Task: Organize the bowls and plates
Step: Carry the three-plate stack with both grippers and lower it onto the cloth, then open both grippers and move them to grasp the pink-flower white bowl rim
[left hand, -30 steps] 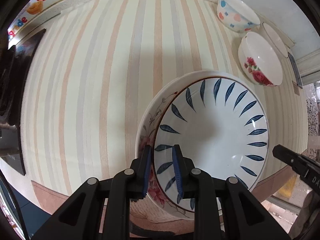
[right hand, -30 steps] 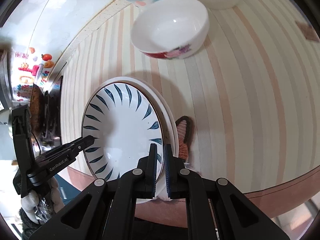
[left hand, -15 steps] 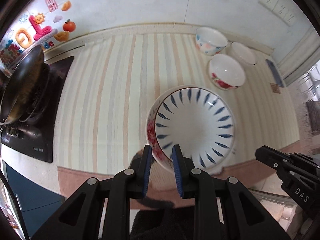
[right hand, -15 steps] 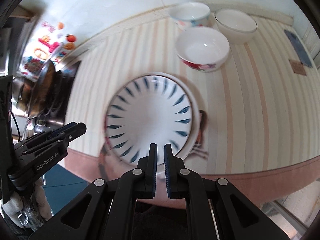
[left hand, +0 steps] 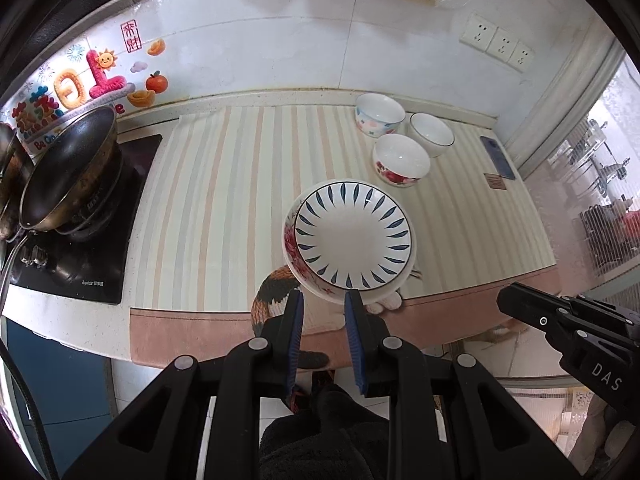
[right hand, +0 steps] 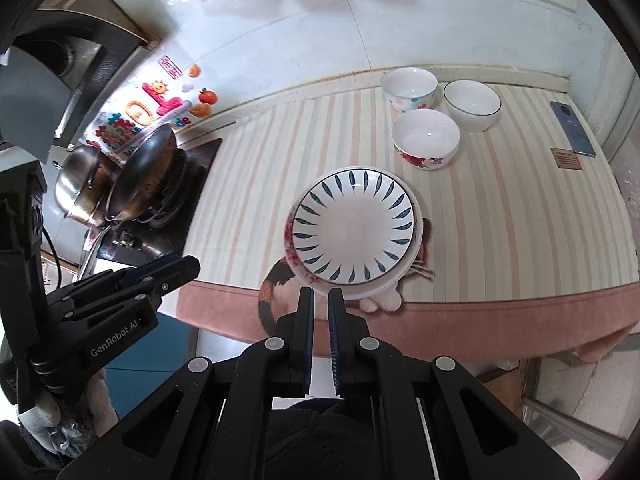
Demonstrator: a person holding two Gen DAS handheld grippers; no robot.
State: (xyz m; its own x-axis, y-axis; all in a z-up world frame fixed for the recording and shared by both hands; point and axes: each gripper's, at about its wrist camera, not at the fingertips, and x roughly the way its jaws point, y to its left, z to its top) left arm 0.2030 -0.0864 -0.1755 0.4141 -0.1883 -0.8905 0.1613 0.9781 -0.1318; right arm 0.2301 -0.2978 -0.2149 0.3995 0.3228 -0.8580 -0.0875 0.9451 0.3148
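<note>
Both pairs of fingers are closed on nothing: the left gripper [left hand: 322, 300] and the right gripper [right hand: 321, 295] hang above the counter's near edge. From the left, a wok [left hand: 68, 172] sits on the stove [left hand: 80, 248]; on the striped mat [left hand: 224, 200] the blue-leaf plate [left hand: 352, 236] lies stacked on a floral plate [left hand: 289, 236]; three bowls [left hand: 400, 158] cluster behind it to the right.

Both grippers matte black plastic, triangular cutouts in the frames, grey round screws at the pivots. Left gripper [left hand: 323, 300] fingers [left hand: 295, 332] blue-padded; right gripper [right hand: 321, 296] same. White "GenRobot.AI" and "DAS" lettering on bodies.
</note>
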